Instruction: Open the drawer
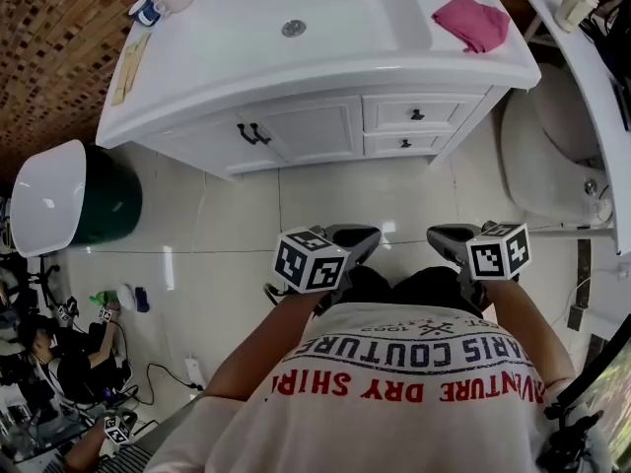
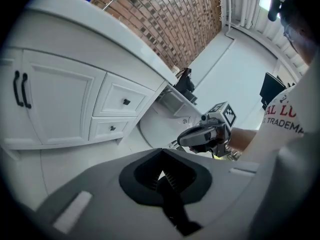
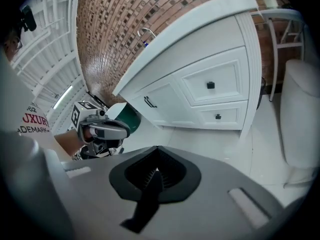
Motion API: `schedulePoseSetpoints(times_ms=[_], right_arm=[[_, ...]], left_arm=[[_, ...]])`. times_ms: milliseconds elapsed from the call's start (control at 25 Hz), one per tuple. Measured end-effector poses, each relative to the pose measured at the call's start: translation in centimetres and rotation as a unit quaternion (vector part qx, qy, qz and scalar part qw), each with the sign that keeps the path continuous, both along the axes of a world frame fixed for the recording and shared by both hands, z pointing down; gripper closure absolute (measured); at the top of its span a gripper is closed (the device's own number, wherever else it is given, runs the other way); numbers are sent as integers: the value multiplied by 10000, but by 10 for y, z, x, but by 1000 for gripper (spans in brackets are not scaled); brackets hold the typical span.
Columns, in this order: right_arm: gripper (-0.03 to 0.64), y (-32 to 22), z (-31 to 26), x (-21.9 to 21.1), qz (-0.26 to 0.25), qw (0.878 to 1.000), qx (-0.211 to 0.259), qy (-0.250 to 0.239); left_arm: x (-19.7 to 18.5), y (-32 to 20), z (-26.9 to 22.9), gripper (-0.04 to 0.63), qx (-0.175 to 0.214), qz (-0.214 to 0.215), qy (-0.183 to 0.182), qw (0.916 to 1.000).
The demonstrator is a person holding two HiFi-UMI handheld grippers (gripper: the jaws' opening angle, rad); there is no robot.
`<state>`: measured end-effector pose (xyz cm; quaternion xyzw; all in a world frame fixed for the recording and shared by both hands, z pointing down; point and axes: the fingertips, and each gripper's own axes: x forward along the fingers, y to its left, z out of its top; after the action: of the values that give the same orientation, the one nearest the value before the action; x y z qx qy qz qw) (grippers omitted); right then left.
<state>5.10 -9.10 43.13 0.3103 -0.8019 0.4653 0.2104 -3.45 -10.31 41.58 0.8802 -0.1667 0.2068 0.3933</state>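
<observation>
A white vanity (image 1: 296,116) stands ahead of me, with two closed drawers at its right end. The upper drawer (image 1: 419,113) and the lower drawer (image 1: 406,144) each have a small black knob; both also appear in the right gripper view, upper drawer (image 3: 210,85) and lower drawer (image 3: 218,116). My left gripper (image 1: 365,236) and right gripper (image 1: 438,235) hang side by side over the floor, well short of the vanity. Both are shut and hold nothing. The left gripper view shows the same drawers (image 2: 126,102) to the left of the right gripper (image 2: 186,139).
Double cabinet doors with black handles (image 1: 253,134) sit left of the drawers. A pink cloth (image 1: 473,21) lies on the counter by the sink (image 1: 294,28). A toilet (image 1: 547,151) stands right of the vanity, a green bin with a white lid (image 1: 59,197) left. Pale floor tiles (image 1: 325,200) lie between.
</observation>
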Motion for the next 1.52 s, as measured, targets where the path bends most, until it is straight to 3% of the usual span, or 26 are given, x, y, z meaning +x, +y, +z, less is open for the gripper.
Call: schedulePoseSetpoints(times_ms=[320,560,960,1240,1360,1520], right_arm=[[611,-46,176,29,124,9995,274,-127],[611,-88,254,43,383,9976,575,-82],[611,-120,278,35,444,9958,765,247],[607,-185,276,41,1143,9876,1063,148],[581,-213,279,51,1558,9807,1154,250],[476,-238,298,48,1616,9770,1170,758]], left_arm=[[6,-58,173,609,294,-168,-123,9993],[-9,-76,247,609,511,-281,-258,9980],[-22,-66,257,609,421,-442,14,9981],[-27,-48,250,609,269,-578,61,9979],[-29,-34,247,609,322,-438,-64,9985],[-42,-30,256,609,231,-598,-174,9978]])
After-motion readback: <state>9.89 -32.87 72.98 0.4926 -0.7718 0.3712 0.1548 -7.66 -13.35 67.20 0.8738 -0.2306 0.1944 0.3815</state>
